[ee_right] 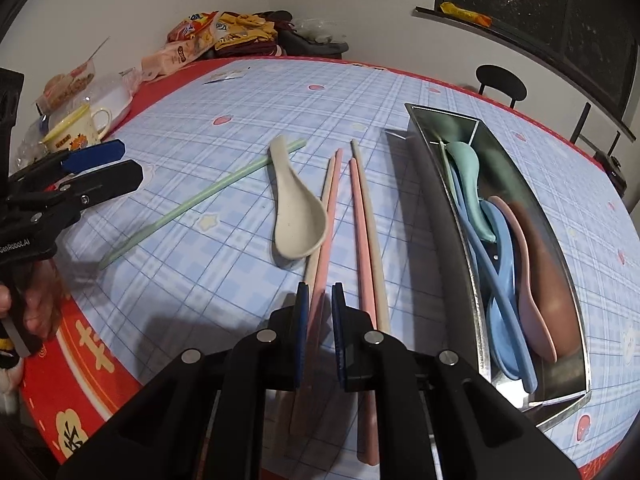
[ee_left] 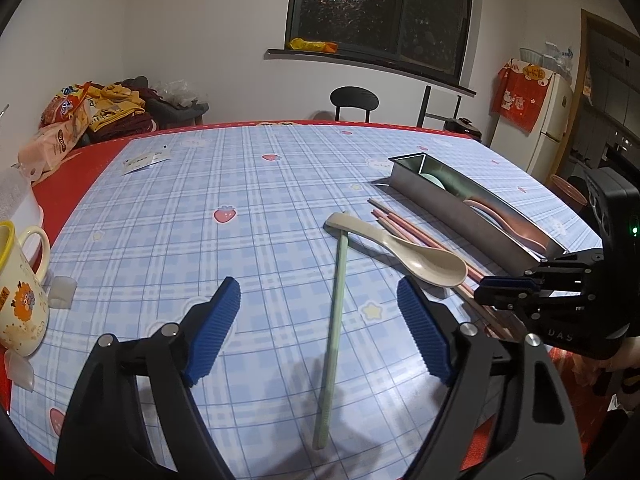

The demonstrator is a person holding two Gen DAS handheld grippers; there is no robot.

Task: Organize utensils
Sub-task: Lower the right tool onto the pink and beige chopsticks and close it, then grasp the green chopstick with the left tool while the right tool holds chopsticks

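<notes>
The near ends of the pink and beige chopsticks (ee_right: 362, 240) run out of sight under the right tool (ee_right: 320, 300), whose pads are clenched on one pink chopstick (ee_right: 318, 300). The left tool (ee_left: 320, 320) stands released, tilted down over the green chopstick (ee_left: 334, 328) lying on the counter (ee_left: 240, 200), pads clear of it. The beige spoon (ee_left: 420, 256) rests across that stick's far tip. The metal tray (ee_right: 452, 216) holds blue, green and pink spoons, partly overlapping.
</notes>
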